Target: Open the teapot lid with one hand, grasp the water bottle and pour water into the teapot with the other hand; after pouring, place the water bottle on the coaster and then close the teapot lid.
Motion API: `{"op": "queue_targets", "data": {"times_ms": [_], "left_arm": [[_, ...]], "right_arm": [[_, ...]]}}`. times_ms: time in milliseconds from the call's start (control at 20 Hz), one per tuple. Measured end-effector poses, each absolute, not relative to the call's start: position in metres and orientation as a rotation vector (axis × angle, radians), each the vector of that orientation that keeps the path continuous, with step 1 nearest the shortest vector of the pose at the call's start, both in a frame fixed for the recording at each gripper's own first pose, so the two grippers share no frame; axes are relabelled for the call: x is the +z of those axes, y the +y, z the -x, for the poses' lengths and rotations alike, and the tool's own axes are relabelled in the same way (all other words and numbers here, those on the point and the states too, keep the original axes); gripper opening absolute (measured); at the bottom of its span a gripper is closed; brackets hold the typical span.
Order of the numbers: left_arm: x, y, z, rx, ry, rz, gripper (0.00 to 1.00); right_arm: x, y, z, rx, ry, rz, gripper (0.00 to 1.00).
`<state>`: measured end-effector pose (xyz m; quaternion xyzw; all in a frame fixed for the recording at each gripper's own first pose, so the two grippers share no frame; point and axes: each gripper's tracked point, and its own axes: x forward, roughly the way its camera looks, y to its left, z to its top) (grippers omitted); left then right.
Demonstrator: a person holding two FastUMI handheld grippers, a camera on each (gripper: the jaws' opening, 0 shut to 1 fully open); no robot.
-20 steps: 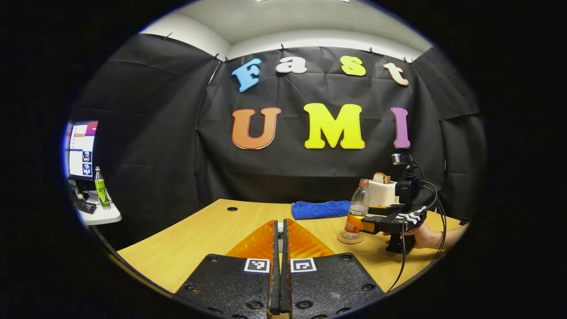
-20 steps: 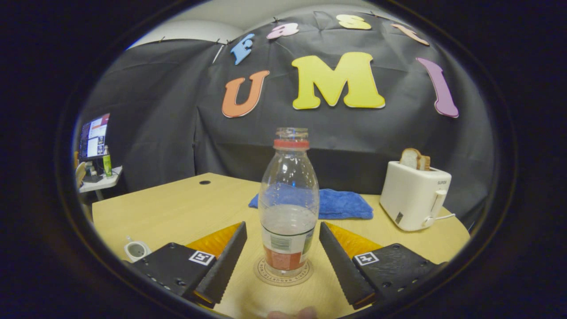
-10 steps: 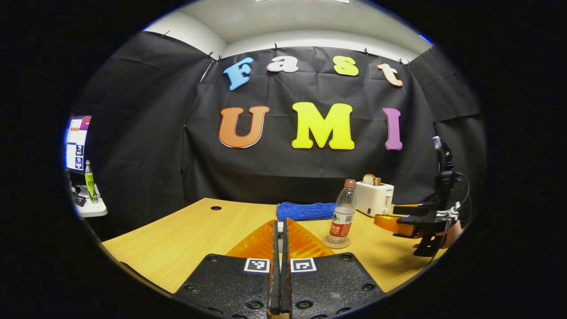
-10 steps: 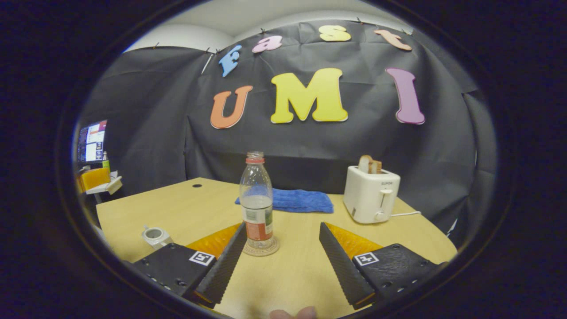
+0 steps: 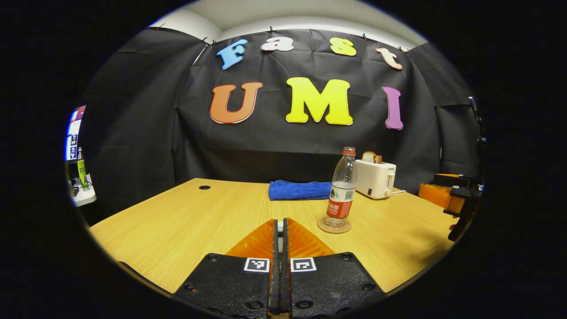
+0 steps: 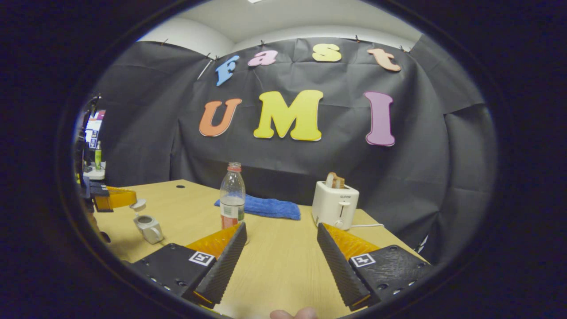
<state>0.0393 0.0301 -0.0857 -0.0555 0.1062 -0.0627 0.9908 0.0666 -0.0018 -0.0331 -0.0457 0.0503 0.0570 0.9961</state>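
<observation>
**tea_noob:** So where's this at? The water bottle (image 5: 341, 190) is standing upright on the coaster (image 5: 334, 226), out in the middle of the counter (image 5: 186, 221), a bit in front of the blue towel (image 5: 294, 189) at the back edge. Pouring looks done to me.

**umi_fan:** Yeah, I read it the same way. Only 1 step left: the lid. In the right gripper view the right tongs (image 6: 281, 227) are spread wide with nothing between them, well back from the bottle. The toaster (image 6: 335, 204) near the back right corner plays no part in this.

**tea_noob:** And the other hand?

**umi_fan:** The left tongs (image 6: 113, 199) are clenched, and the teapot lid (image 6: 138, 204) sits pinched at their tips. In the left gripper view the 2 fingers are pressed together with just a sliver of something pale showing between them, so I'm going by the other view for the lid.

**tea_noob:** Where's the pot?

**umi_fan:** The teapot (image 6: 149, 229) is by the counter's left edge, mouth open and facing up. The lid hangs just above it, apart from the rim, and slightly off toward the left edge rather than square over the opening.

**tea_noob:** So a small shift in over the mouth, then straight down?

**umi_fan:** That's my guess. The left hand is right there, the right is well apart. The pot's axis is vertical, so the lid should go down flat. If it's tilted it could catch the rim.
</observation>
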Motion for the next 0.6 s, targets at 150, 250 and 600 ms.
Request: {"op": "queue_targets", "data": {"times_ms": [150,250,600], "left_arm": [[-0.097,0.029,-0.043,-0.123,0.239,0.117,0.03],[-0.102,0.028,-0.044,-0.122,0.255,0.120,0.03],[-0.109,0.026,-0.041,-0.123,0.281,0.106,0.03]], "right_arm": [[-0.037,-0.009,-0.062,0.098,0.104,0.105,0.98],[-0.036,-0.012,-0.059,0.088,0.098,0.120,0.98],[-0.036,-0.013,-0.057,0.080,0.089,0.126,0.98]]}}
